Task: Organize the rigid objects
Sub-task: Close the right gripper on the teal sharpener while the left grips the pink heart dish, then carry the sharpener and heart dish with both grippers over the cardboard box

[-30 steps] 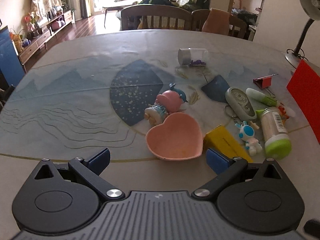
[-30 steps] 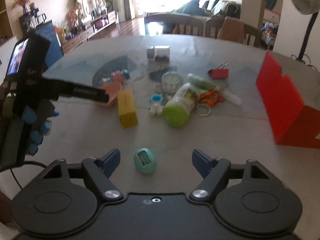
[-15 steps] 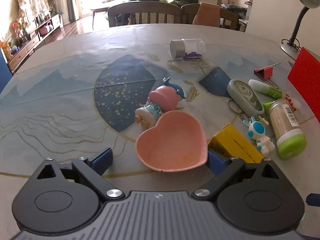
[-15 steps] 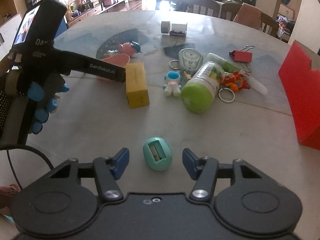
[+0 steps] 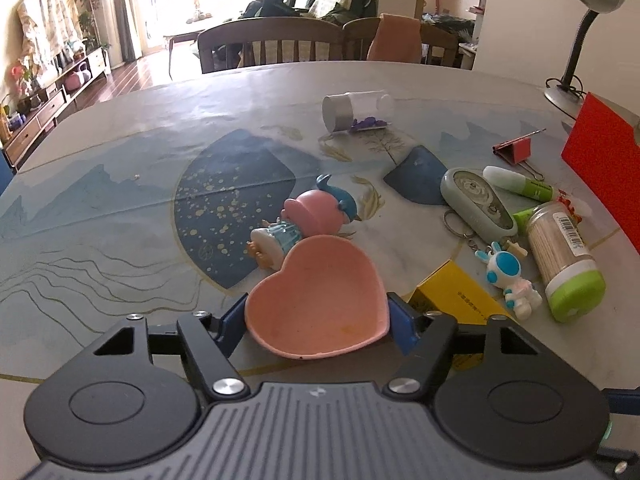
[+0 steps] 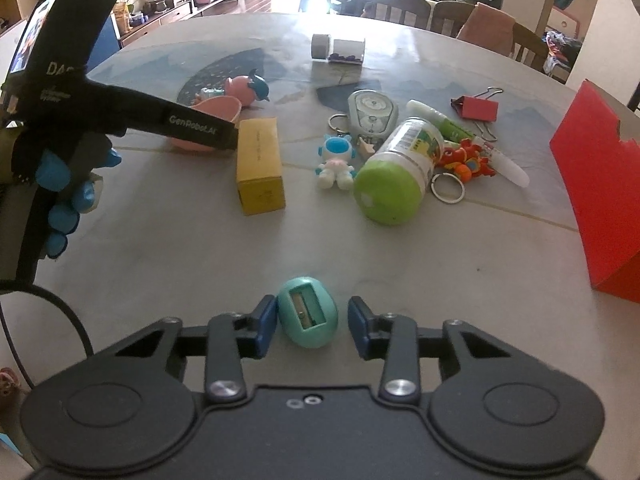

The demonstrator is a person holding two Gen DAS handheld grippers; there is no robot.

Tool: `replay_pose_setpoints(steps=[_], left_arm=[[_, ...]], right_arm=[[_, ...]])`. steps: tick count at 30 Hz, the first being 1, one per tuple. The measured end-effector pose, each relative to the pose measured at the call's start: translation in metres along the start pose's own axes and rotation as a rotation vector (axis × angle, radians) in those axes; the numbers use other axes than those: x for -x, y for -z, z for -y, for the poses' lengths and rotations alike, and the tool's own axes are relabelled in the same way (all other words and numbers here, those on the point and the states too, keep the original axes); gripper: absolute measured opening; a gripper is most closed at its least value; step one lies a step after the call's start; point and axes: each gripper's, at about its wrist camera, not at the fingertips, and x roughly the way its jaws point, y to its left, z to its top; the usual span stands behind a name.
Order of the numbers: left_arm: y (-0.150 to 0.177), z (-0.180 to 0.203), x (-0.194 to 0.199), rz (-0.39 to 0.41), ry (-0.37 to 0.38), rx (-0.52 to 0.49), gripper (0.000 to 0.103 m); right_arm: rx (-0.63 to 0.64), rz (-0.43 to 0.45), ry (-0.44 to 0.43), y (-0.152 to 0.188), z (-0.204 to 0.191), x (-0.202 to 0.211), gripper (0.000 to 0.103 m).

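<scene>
A pink heart-shaped dish (image 5: 320, 300) sits between the fingers of my left gripper (image 5: 318, 320). Its jaws are closing, and both blue pads meet the dish's sides. A pink-and-blue doll (image 5: 304, 220) lies just beyond the dish. In the right wrist view a teal egg-shaped pencil sharpener (image 6: 307, 316) lies on the table between the fingers of my right gripper (image 6: 312, 322). These jaws are closing too: the left pad is at the sharpener and a gap remains on the right. The same view shows the dish (image 6: 218, 106) at the far left, behind the left gripper's black arm.
A yellow box (image 6: 260, 164), a blue-white robot figure (image 6: 336, 160), a green-capped jar (image 6: 396, 176), a keyring remote (image 6: 372, 112), a red binder clip (image 6: 478, 108) and a clear vial (image 6: 340, 49) lie mid-table. A red box (image 6: 600, 184) stands right. A gloved hand (image 6: 60, 184) is at left.
Both pairs of jaws have narrowed. The left gripper has come closer around the pink dish. The right gripper has dropped toward the teal sharpener, which now lies between its fingers.
</scene>
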Motion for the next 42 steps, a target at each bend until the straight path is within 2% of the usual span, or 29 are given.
replay_pose_setpoints(steps=[1, 10, 17, 23, 32, 42], left_arm=[[0.000, 0.000, 0.000, 0.000, 0.001, 0.001, 0.072], [0.001, -0.010, 0.011, 0.001, 0.026, 0.039, 0.071], [-0.006, -0.014, 0.041, -0.002, 0.057, 0.070, 0.071], [-0.019, -0.002, 0.067, 0.006, 0.099, 0.082, 0.072], [-0.045, 0.049, 0.102, 0.056, 0.141, 0.048, 0.072], [-0.075, 0.139, 0.108, 0.051, 0.162, 0.033, 0.072]], right_arm=[[-0.002, 0.000, 0.000, -0.001, 0.000, 0.000, 0.030], [-0.032, 0.026, 0.004, -0.004, 0.002, 0.010, 0.029], [-0.066, 0.082, 0.021, -0.011, 0.015, 0.041, 0.029], [-0.114, 0.140, 0.036, -0.017, 0.040, 0.072, 0.029], [-0.145, 0.223, 0.037, -0.031, 0.102, 0.113, 0.029], [-0.142, 0.265, 0.039, -0.034, 0.195, 0.136, 0.029]])
